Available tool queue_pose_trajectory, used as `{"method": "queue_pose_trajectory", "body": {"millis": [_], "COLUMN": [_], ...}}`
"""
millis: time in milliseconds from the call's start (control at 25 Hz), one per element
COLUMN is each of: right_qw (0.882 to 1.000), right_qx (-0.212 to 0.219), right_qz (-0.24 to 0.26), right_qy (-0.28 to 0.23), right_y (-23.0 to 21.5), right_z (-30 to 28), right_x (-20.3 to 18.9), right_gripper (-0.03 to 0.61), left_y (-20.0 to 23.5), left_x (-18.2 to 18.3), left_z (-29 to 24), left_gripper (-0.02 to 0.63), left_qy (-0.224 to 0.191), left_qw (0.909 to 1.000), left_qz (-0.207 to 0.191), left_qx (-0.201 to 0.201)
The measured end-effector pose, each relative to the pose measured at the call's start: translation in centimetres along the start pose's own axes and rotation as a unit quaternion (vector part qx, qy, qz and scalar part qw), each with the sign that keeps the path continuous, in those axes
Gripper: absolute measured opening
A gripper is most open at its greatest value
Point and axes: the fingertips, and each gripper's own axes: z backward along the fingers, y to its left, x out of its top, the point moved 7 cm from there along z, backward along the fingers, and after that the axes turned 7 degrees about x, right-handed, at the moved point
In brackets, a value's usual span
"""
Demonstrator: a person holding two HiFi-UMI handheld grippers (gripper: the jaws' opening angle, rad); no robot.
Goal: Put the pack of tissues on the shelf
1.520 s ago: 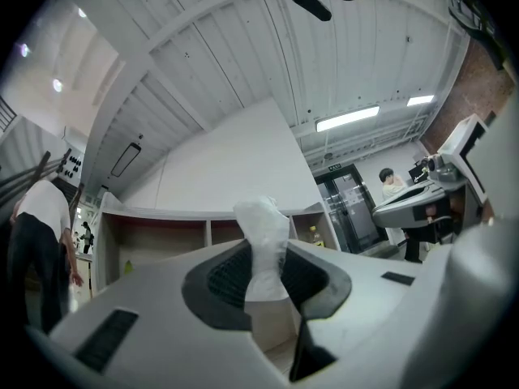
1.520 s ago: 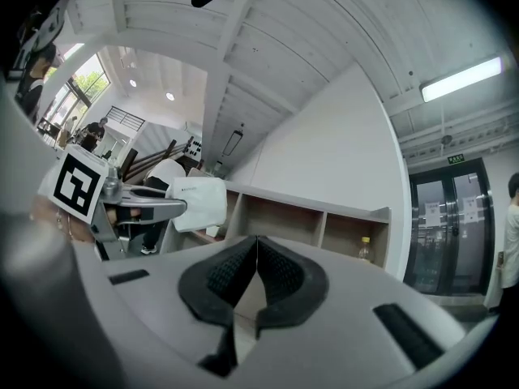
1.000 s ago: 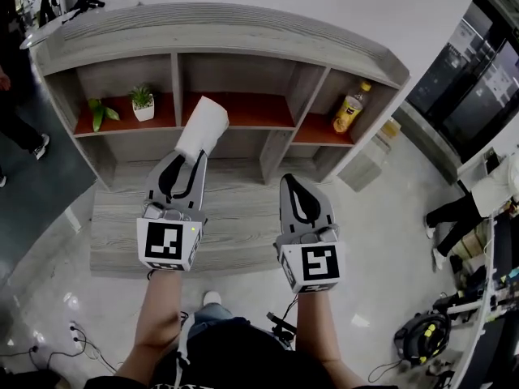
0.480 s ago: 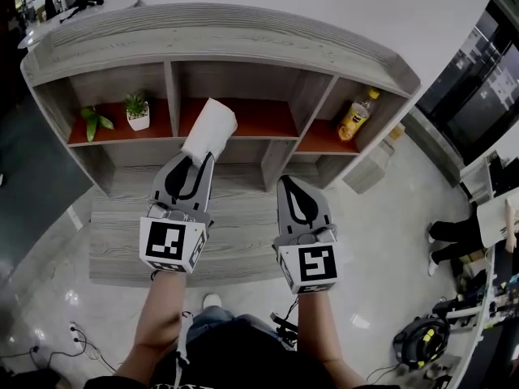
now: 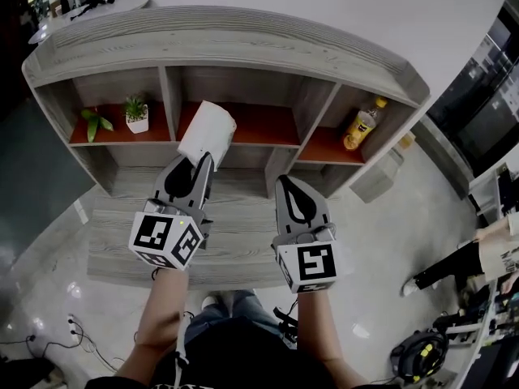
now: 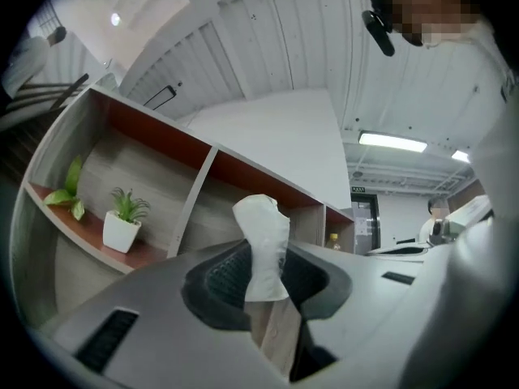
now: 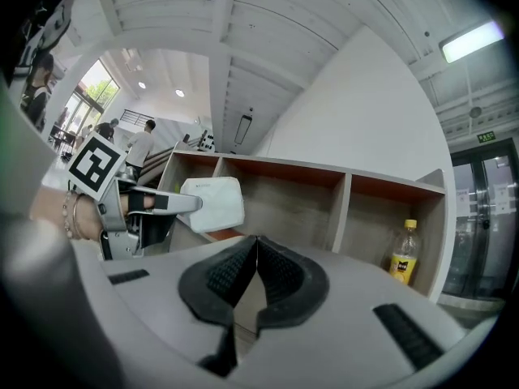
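Since a second ago the left gripper (image 5: 203, 159) has rolled, so its marker cube (image 5: 166, 240) now shows two faces instead of one. The pack of tissues (image 5: 207, 130) it carries has edged closer to the shelf (image 5: 219, 35). The right gripper (image 5: 285, 181) has hardly shifted.

The pack is white and soft, pinched at its near end between the left gripper's narrowly parted jaws. It stands at the mouth of the middle compartment, close to the left divider (image 5: 169, 104) and over the front edge of the red-brown shelf board (image 5: 259, 124). Whether it touches the board cannot be told. That compartment holds nothing else.

In the left compartment are a potted plant (image 5: 136, 113) in a white pot and a leafy sprig (image 5: 91, 118) beside it. A yellow bottle (image 5: 362, 124) stands upright in the right compartment, well apart from the pack. A low grey wooden platform (image 5: 235, 241) lies below both grippers. At the far right of the floor a person (image 5: 474, 258) is partly in view.

Both bare forearms reach forward side by side. The right gripper is lower and nearer the body, its jaws pressed together with nothing between them.
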Motion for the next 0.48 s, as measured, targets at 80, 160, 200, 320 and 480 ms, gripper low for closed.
{"method": "queue_pose_trajectory", "body": {"millis": [80,160,200,320,480], "right_qw": [1.000,1.000,1.000,0.999,0.999], "right_qx": [0.010,0.020,0.024,0.032,0.043], "right_qz": [0.001,0.001,0.002,0.004,-0.004], "right_qy": [-0.006,-0.012,-0.015,-0.020,-0.025], "right_y": [-0.9,-1.8,-2.3,-3.6,-4.9], "right_z": [-0.5,-1.0,-1.3,-1.9,-2.7], "right_x": [0.0,0.1,0.1,0.2,-0.5], "right_gripper": [0.017,0.017,0.017,0.017,0.017], "left_y": [-0.2,-0.4,-0.5,-0.9,-1.5], "left_x": [-0.2,-0.5,-0.6,-1.1,-2.0], "left_z": [-0.6,-1.4,-1.8,-3.0,-4.6], "left_gripper": [0.097,0.097,0.097,0.097,0.097], "left_qy": [0.000,0.002,0.002,0.004,0.013], "left_qw": [0.9997,0.9988,0.9981,0.9954,0.9932], "left_qz": [0.023,0.045,0.059,0.090,0.107], "left_qx": [0.007,0.016,0.020,0.030,0.044]}}
